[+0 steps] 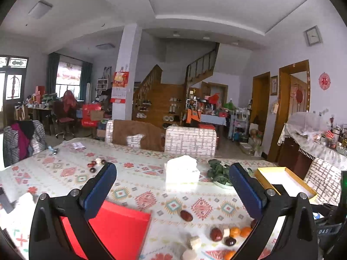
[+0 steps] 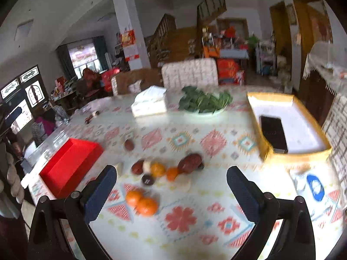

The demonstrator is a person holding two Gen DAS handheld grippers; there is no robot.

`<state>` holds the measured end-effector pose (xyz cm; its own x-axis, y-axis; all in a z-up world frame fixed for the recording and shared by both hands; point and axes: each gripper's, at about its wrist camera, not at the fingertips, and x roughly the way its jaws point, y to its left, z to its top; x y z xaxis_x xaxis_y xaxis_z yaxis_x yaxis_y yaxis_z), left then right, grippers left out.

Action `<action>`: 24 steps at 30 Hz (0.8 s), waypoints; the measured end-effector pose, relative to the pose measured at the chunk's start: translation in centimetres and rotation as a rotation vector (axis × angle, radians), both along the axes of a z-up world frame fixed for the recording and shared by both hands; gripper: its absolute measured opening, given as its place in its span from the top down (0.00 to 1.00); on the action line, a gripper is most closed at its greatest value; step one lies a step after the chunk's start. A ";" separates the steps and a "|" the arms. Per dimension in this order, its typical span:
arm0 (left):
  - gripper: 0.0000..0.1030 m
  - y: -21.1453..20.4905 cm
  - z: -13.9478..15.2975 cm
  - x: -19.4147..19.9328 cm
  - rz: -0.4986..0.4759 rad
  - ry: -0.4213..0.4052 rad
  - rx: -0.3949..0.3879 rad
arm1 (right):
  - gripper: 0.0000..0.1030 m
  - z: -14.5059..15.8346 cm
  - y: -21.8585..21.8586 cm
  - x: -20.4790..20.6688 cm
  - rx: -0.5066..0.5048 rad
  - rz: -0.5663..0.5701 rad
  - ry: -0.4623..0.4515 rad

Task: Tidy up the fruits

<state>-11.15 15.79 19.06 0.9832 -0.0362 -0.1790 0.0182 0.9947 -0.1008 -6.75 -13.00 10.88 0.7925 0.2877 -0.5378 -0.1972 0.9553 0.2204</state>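
Two claws, left claw (image 1: 172, 170) and right claw (image 2: 171, 171), wide open, empty; fruits (image 2: 164, 171) below

Open-plan room, pale walls, white stepped ceiling (image 1: 195, 6). Pillar (image 1: 126, 69) at 12 o'clock; wooden staircase (image 1: 173, 86) just right of it. Curtained window (image 1: 68, 80) at 10 o'clock. Wall clock (image 1: 313, 35) and wooden door frames (image 1: 292, 108) at 2 o'clock. Two patterned chairs (image 1: 190, 140) behind the bench (image 1: 141, 179), daylit.
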 end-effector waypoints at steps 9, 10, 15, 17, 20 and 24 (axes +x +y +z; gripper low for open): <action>0.00 0.9 0.9 3.0 0.027 -0.003 -0.019 | 0.00 0.4 0.6 5.0 0.022 0.076 0.037; 0.00 0.8 0.7 2.2 0.032 -0.013 -0.012 | 0.00 0.2 0.7 4.5 0.032 0.086 0.032; 0.00 -0.7 -2.4 -0.6 -0.021 0.098 0.092 | 0.00 -2.8 3.6 1.9 -0.020 0.218 0.121; 0.00 -1.5 -5.3 -0.9 -0.060 0.206 0.127 | 0.00 -4.4 5.1 1.2 -0.061 0.256 0.159; 0.00 -2.7 -9.5 -0.6 -0.135 0.379 0.135 | 0.05 -6.0 6.5 0.8 -0.114 0.265 0.186; 0.00 -3.6 -13.2 0.2 -0.148 0.484 0.160 | 0.15 -7.5 7.7 1.2 -0.147 0.277 0.227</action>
